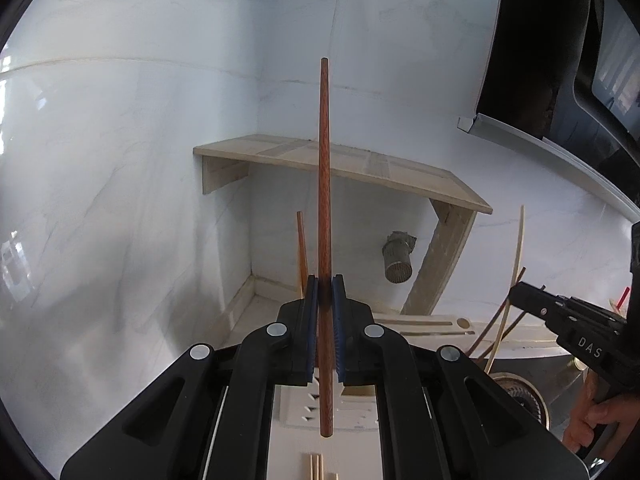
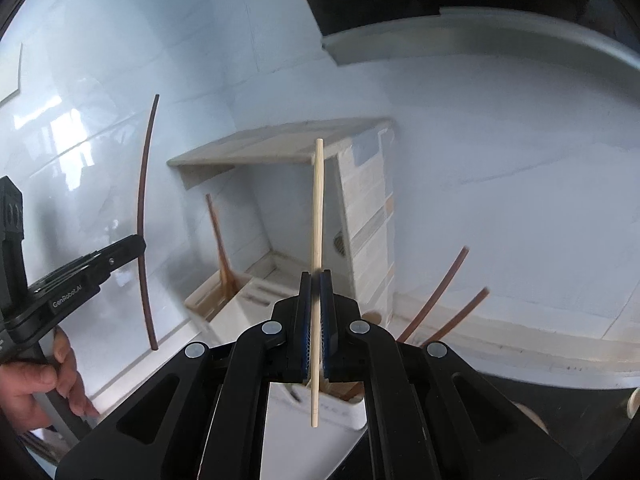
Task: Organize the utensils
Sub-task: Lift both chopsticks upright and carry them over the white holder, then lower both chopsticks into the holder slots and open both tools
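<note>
Clamping a dark reddish-brown wooden chopstick (image 1: 324,208) between its blue-padded black fingers, the left gripper (image 1: 325,292) holds that stick upright through the centre of the left wrist view, its thin tip high in the frame and its thicker end hanging below the pads. In the right wrist view the same gripper (image 2: 138,250) enters from the left edge, with the dark chopstick (image 2: 143,216) curving from upper left to lower left and a hand (image 2: 36,376) on the handle at lower left. The right gripper (image 2: 317,284) is closed on a pale bamboo chopstick (image 2: 318,216), which stands near vertical at frame centre and protrudes below the pads. In the left wrist view this gripper (image 1: 520,294) appears at the right edge with the pale stick (image 1: 516,264) rising beside it and a hand (image 1: 596,416) at lower right. Behind both stands a light wooden shelf (image 1: 360,160) in the corner of white marble-look walls (image 1: 120,160). A white slotted utensil holder (image 2: 256,304) sits below centre; a brown-handled utensil (image 2: 220,244) leans in its wooden compartment. Two more brown chopsticks (image 2: 444,292) slant at lower right.
</note>
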`<state>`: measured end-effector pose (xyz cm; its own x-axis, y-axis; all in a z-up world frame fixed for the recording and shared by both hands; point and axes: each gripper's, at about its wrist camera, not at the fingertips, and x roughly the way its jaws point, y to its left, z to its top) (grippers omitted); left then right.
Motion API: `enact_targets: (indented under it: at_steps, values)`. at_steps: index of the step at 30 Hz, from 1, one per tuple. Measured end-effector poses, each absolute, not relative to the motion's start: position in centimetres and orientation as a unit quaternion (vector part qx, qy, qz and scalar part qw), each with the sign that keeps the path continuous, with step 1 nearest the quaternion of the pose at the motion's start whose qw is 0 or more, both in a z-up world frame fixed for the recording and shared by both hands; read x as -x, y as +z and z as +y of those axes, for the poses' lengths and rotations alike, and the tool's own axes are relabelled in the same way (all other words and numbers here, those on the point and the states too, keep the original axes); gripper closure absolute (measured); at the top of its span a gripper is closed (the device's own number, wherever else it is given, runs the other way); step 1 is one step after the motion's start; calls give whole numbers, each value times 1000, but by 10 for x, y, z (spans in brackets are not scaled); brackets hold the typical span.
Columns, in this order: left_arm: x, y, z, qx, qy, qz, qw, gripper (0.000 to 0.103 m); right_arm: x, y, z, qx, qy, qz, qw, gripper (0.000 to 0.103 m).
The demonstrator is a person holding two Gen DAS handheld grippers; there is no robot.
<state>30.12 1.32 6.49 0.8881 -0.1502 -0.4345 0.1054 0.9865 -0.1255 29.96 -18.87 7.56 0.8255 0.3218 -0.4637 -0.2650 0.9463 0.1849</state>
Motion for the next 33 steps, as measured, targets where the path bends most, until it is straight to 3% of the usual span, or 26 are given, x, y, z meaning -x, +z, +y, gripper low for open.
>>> enact_targets:
  at_steps: [15,33]
  values:
    - [-334,69,28,106,-111,182,971,97,-315,67,-194,-73,131,231,961,98]
    - [-354,33,21,81,-98,174,976,97,-323,47,-184,-61,125,242,960,98]
